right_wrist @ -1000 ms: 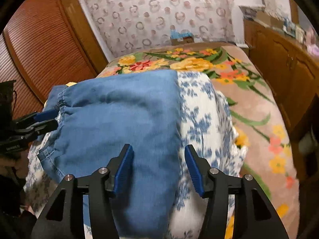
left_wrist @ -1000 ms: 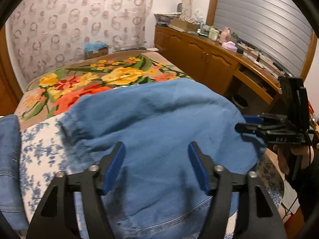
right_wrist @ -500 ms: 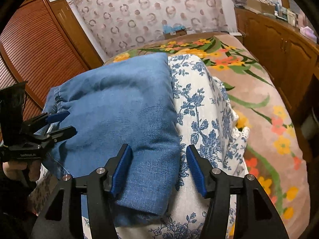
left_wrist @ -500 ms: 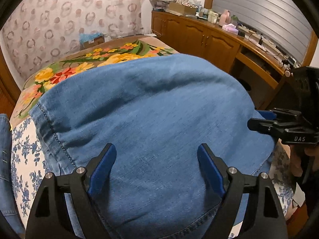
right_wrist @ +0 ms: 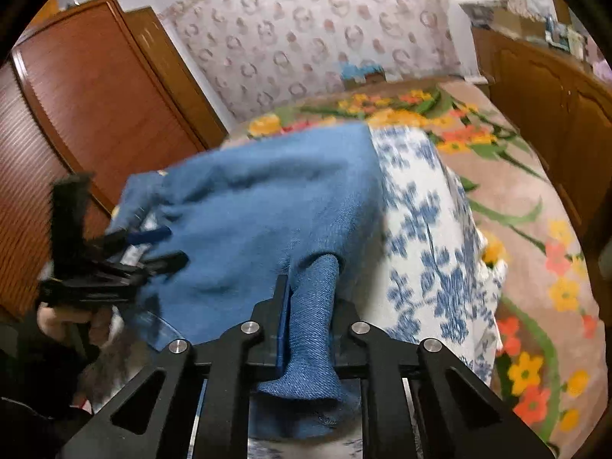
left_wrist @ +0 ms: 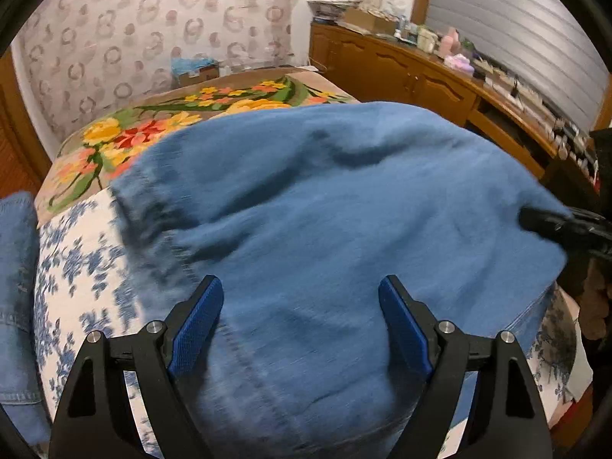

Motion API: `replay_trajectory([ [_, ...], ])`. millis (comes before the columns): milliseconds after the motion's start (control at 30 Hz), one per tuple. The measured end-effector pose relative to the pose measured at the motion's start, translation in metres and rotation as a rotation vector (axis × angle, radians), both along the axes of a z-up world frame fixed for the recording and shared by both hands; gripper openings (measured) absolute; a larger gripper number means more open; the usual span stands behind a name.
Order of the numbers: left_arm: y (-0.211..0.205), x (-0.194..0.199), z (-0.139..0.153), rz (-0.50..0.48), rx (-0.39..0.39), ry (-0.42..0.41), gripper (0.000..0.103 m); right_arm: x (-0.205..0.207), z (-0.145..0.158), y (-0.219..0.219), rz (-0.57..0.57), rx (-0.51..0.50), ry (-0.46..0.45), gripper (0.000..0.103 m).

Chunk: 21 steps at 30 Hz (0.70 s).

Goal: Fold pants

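Blue denim pants (left_wrist: pixel 325 206) lie folded on a blue-flowered white cloth (left_wrist: pixel 72 267) on the bed. My left gripper (left_wrist: pixel 302 321) is open, its blue pads on either side of the near part of the pants. My right gripper (right_wrist: pixel 310 298) is shut on a pinched fold of the pants (right_wrist: pixel 248 206) at their near right edge. In the left wrist view the right gripper (left_wrist: pixel 562 225) shows at the pants' right end. In the right wrist view the left gripper (right_wrist: pixel 157 244) shows open at the pants' left end.
The bed has a flowered bedspread (right_wrist: pixel 535 229). Another denim garment (left_wrist: pixel 15 287) lies at the far left. A wooden cabinet (left_wrist: pixel 420 76) with clutter runs along the right. A wooden wardrobe (right_wrist: pixel 95 114) stands on the left.
My right gripper has shut on the near edge of the pants, pinching a fold. My left gripper has stayed open and shifted a little over the pants.
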<state>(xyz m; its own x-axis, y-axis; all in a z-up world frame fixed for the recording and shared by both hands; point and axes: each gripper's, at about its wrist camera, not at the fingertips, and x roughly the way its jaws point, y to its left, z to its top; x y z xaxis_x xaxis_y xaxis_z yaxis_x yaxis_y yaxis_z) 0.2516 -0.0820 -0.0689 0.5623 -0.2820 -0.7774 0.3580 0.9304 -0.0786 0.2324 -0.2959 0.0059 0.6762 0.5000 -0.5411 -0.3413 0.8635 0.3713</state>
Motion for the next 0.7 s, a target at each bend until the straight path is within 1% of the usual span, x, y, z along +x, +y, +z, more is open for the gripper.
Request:
replay_trajectory([
  [100,0.022,-0.002,0.006,0.054,0.007,-0.023,0.085,-0.007,0.020,0.008,0.005,-0.013,-0.046,0.013],
  [233,0.054,-0.015,0.018,0.104,-0.018,-0.054,0.085,-0.015,0.043,0.030,0.035,-0.040,-0.111,0.012],
  [333,0.077,-0.028,0.025,0.139,-0.035,-0.081,0.085,-0.018,0.061,0.054,0.071,-0.049,-0.154,0.012],
  [467,0.108,-0.045,0.032,0.181,-0.049,-0.106,0.085,-0.022,0.076,0.092,0.143,-0.052,-0.203,0.011],
  [567,0.129,-0.058,0.036,0.210,-0.053,-0.121,0.085,-0.023,0.080,0.129,0.215,-0.058,-0.227,0.011],
  [700,0.155,-0.075,0.039,0.255,-0.059,-0.135,0.085,-0.014,0.066,0.179,0.309,-0.067,-0.208,0.011],
])
